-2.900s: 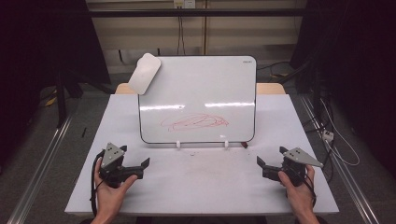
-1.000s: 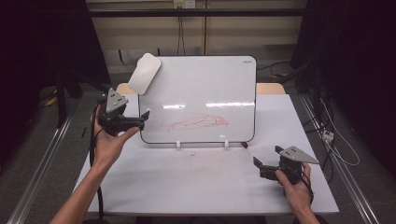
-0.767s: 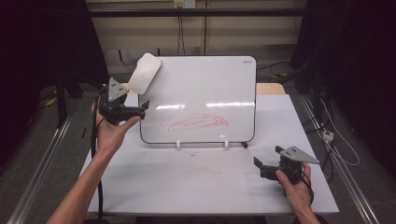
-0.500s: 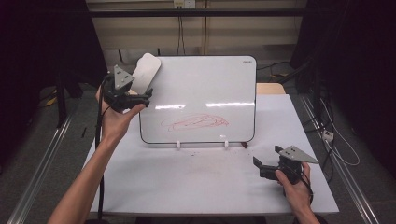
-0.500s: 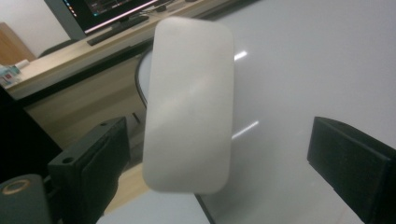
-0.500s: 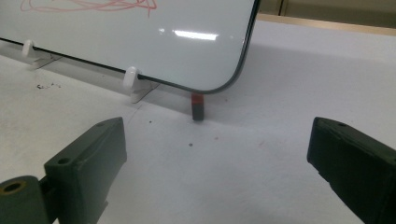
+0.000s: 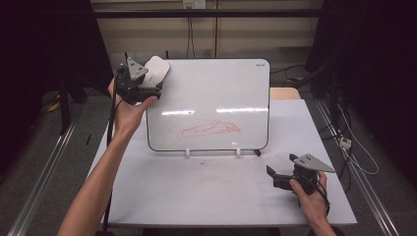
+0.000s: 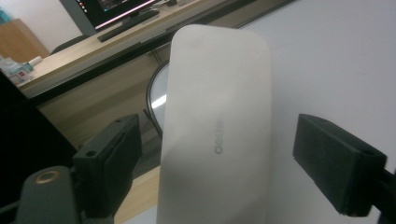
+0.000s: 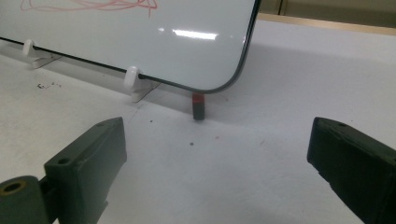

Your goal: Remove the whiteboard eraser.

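Observation:
A white oblong eraser (image 7: 158,70) sticks to the top left corner of an upright whiteboard (image 7: 216,93) that bears a red scribble (image 7: 206,129). My left gripper (image 7: 152,91) is held up at that corner. In the left gripper view the eraser (image 8: 215,107) lies between the jaws of my left gripper (image 8: 217,163). The jaws have just been closing, and a narrow gap shows on each side. My right gripper (image 7: 272,178) rests open on the table at the front right with nothing between its jaws. The right gripper (image 9: 215,172) faces the board's lower corner.
The whiteboard stands on two white feet (image 7: 187,152) on a white table (image 7: 196,201). A small red-and-black piece (image 9: 198,106) sits under the board's lower right corner. Dark floor, metal rails and cables (image 7: 354,152) flank the table.
My left hand has travelled up and away from the table's front left to the board's top left corner, and its jaws now straddle the eraser. The right hand has stayed put.

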Available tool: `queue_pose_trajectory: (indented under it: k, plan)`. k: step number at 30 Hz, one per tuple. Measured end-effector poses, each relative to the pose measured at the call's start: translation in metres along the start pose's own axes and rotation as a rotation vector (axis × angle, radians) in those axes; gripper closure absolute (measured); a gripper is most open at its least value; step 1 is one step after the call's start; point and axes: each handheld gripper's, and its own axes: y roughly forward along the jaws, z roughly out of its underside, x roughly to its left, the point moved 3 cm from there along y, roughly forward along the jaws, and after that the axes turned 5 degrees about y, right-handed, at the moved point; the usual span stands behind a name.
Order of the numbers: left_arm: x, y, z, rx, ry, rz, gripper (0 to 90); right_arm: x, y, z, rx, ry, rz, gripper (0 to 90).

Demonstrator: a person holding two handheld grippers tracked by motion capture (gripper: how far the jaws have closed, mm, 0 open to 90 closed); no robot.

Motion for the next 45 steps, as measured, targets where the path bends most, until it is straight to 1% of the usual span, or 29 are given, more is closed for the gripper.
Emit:
queue_pose_trajectory:
  k: [1, 2, 4, 5, 7, 9, 11, 13, 14, 16, 18, 21, 22, 25, 26, 29, 31, 37, 39, 40, 41, 45]
  plan:
    - [0.000, 0.000, 0.000, 0.000, 0.000, 0.000, 18.2, 0.000, 0.000, 0.000, 0.000, -0.004, 0.000, 4.6]
    - [0.001, 0.003, 0.000, 0.002, -0.016, 0.009, 18.7, 0.000, 0.000, 0.000, 0.003, -0.001, -0.002, 4.6]
    - [0.001, 0.004, -0.001, 0.002, -0.016, 0.005, 23.7, 0.000, 0.001, 0.000, 0.006, -0.001, -0.001, 4.7]
    - [0.001, 0.007, -0.002, 0.008, -0.015, 0.009, 24.2, 0.000, 0.001, 0.001, 0.011, -0.001, 0.005, 4.7]
    - [0.000, 0.010, -0.003, 0.007, -0.007, 0.006, 24.6, 0.000, 0.001, 0.001, 0.009, 0.001, 0.004, 4.7]
    - [-0.001, 0.013, -0.004, 0.014, 0.008, 0.009, 27.4, 0.000, 0.001, 0.001, 0.009, 0.002, 0.004, 4.6]
    - [-0.001, 0.015, -0.005, 0.017, 0.013, 0.011, 27.4, 0.000, 0.001, 0.001, 0.010, 0.001, 0.005, 4.6]
    - [-0.002, 0.018, -0.005, 0.029, 0.025, -0.004, 29.2, -0.001, 0.001, 0.001, 0.010, 0.004, 0.004, 4.6]
    - [-0.002, 0.019, -0.004, 0.027, 0.022, -0.006, 29.4, -0.001, 0.001, 0.001, 0.010, 0.004, 0.004, 4.6]
    - [-0.003, 0.020, -0.004, 0.031, 0.031, -0.011, 29.4, -0.001, 0.000, 0.001, 0.009, 0.004, 0.004, 4.6]
    - [-0.003, 0.021, -0.003, 0.038, 0.039, -0.014, 29.1, -0.001, 0.000, 0.001, 0.009, 0.005, 0.006, 4.6]
    - [-0.004, 0.022, -0.002, 0.048, 0.033, -0.006, 26.8, 0.000, 0.001, 0.001, 0.010, 0.001, 0.001, 4.6]
    - [-0.004, 0.024, -0.001, 0.057, 0.038, -0.015, 26.8, 0.000, 0.002, 0.001, 0.011, -0.001, -0.001, 4.6]
    - [-0.004, 0.026, 0.000, 0.069, 0.046, -0.024, 29.7, 0.001, 0.002, 0.001, 0.012, -0.002, 0.000, 4.6]
    - [-0.004, 0.026, 0.000, 0.070, 0.055, -0.024, 30.1, 0.000, 0.002, 0.000, 0.010, -0.001, 0.001, 4.6]
    - [-0.004, 0.025, 0.000, 0.057, 0.064, -0.020, 30.6, 0.000, 0.002, 0.001, 0.012, 0.001, 0.006, 4.6]
    - [-0.003, 0.024, 0.000, 0.049, 0.058, -0.010, 30.8, 0.000, 0.002, 0.001, 0.012, -0.002, 0.004, 4.6]
    - [-0.002, 0.024, 0.000, 0.049, 0.058, 0.000, 31.0, 0.000, 0.002, 0.001, 0.012, 0.000, 0.002, 4.6]
    - [0.000, 0.023, 0.000, 0.045, 0.044, 0.009, 31.0, 0.000, 0.002, 0.001, 0.012, -0.002, 0.001, 4.6]
    - [0.000, 0.023, 0.000, 0.045, 0.044, 0.009, 31.0, 0.000, 0.002, 0.001, 0.012, -0.002, 0.000, 4.6]
    - [0.000, 0.023, 0.000, 0.037, 0.034, 0.014, 31.1, 0.000, 0.002, 0.001, 0.012, -0.001, 0.000, 4.6]
    - [0.002, 0.021, 0.001, 0.037, 0.043, 0.024, 31.1, 0.000, 0.002, 0.001, 0.011, 0.002, 0.003, 4.6]
